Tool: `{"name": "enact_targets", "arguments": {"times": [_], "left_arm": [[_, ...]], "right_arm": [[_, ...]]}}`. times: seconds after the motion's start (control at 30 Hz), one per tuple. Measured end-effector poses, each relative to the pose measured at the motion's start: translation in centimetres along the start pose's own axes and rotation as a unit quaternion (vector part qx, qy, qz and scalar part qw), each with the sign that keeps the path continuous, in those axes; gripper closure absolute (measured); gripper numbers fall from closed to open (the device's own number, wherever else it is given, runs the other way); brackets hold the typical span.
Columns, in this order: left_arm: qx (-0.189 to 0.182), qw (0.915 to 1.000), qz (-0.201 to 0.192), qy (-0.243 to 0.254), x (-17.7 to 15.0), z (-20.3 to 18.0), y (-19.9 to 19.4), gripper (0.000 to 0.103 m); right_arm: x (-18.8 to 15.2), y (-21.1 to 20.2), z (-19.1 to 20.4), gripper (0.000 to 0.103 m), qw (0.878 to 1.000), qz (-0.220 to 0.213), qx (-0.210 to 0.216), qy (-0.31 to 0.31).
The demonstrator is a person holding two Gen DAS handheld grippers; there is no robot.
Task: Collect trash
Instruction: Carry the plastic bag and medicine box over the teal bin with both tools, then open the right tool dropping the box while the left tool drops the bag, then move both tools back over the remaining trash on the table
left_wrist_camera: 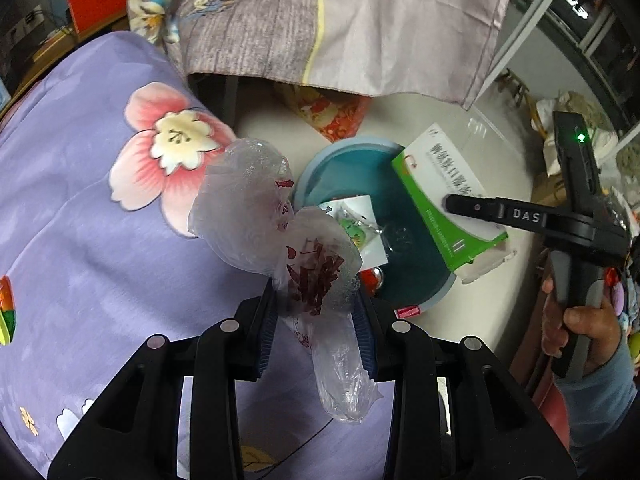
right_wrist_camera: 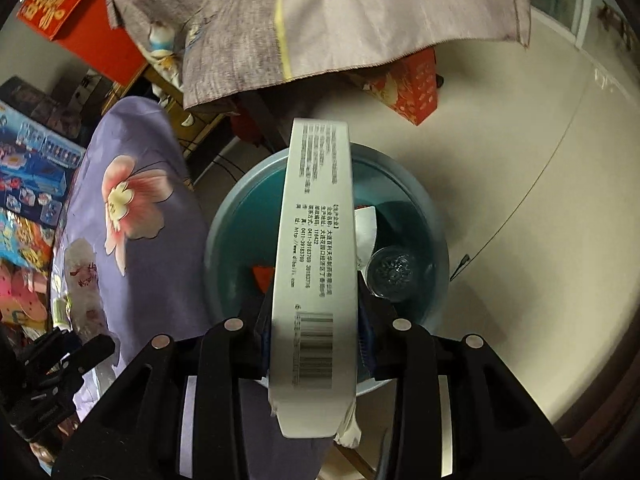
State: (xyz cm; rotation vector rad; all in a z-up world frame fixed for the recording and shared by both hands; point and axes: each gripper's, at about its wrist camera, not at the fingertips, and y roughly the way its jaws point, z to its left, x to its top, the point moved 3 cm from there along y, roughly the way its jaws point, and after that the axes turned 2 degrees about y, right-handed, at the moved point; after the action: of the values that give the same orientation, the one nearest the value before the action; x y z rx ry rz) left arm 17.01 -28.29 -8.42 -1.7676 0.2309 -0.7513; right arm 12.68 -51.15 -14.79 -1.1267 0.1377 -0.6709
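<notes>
My left gripper [left_wrist_camera: 316, 308] is shut on a crumpled clear plastic bag [left_wrist_camera: 248, 208] with red print, held over the purple bedspread just left of the bin. The round teal bin [left_wrist_camera: 320, 160] stands on the floor beside the bed. My right gripper [right_wrist_camera: 314, 320] is shut on a white and green medicine box [right_wrist_camera: 316, 240], held long side up straight above the bin [right_wrist_camera: 424, 208]. The left wrist view shows that box [left_wrist_camera: 436, 184] over the bin's right rim with one black finger [left_wrist_camera: 460, 206] across it. A white wrapper [left_wrist_camera: 356, 224], a clear crumpled piece [right_wrist_camera: 394, 272] and a red scrap [right_wrist_camera: 262, 276] lie inside.
A purple floral bedspread [left_wrist_camera: 80, 200] fills the left. A grey-pink cloth [left_wrist_camera: 360, 20] hangs over furniture behind the bin, with a red patterned box [right_wrist_camera: 412, 88] under it. Cream floor [right_wrist_camera: 520, 160] spreads right. Toy boxes [right_wrist_camera: 32, 168] are stacked far left. A person's hand [left_wrist_camera: 580, 324] grips the right handle.
</notes>
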Motion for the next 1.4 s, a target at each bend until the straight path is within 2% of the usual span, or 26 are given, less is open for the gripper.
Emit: {"name": "enact_targets", "arguments": {"times": [0.1, 0.23, 0.4, 0.6, 0.77, 0.8, 0.83, 0.93, 1.03, 1.4], "left_arm": [[0.002, 0.9999, 0.007, 0.009, 0.4, -1.0, 0.7, 0.067], [0.004, 0.9998, 0.013, 0.017, 0.7, -2.0, 1.3, 0.067], [0.005, 0.9997, 0.019, 0.016, 1.0, -2.8, 2.0, 0.067], [0.006, 0.9991, 0.028, 0.032, 1.4, -4.6, 3.0, 0.067], [0.002, 0.9989, 0.030, 0.037, 2.1, -5.7, 3.7, 0.067], [0.000, 0.9989, 0.028, 0.037, 2.3, -5.8, 3.7, 0.063], [-0.001, 0.9990, 0.026, 0.036, 2.4, -5.9, 3.7, 0.052], [0.006, 0.9991, 0.014, 0.040, 2.9, -6.2, 3.4, 0.030], [0.011, 0.9992, 0.007, 0.038, 2.9, -6.1, 3.1, 0.017], [0.014, 0.9999, -0.004, -0.009, 1.5, -2.9, 1.1, 0.007]], "right_arm": [[-0.1, 0.6, -1.2, 0.051, 1.000, 0.004, 0.009, 0.012], [-0.4, 0.4, -2.1, 0.047, 1.000, 0.007, 0.008, 0.016], [-0.5, -0.4, -3.1, 0.035, 1.000, 0.002, 0.001, 0.017], [-1.1, -1.1, -4.3, 0.029, 0.999, 0.001, 0.008, 0.037], [-1.5, -1.4, -4.7, 0.029, 0.999, 0.006, 0.008, 0.044], [-1.5, -1.5, -4.7, 0.029, 0.999, 0.007, 0.008, 0.045], [-1.5, -1.7, -4.8, 0.029, 0.999, 0.006, 0.008, 0.046], [-1.5, -1.9, -4.7, 0.025, 0.999, 0.004, 0.007, 0.052], [-1.5, -2.1, -4.4, 0.020, 0.999, 0.005, 0.004, 0.051], [-1.8, -2.2, -2.2, 0.010, 0.999, 0.017, -0.018, 0.031]]}}
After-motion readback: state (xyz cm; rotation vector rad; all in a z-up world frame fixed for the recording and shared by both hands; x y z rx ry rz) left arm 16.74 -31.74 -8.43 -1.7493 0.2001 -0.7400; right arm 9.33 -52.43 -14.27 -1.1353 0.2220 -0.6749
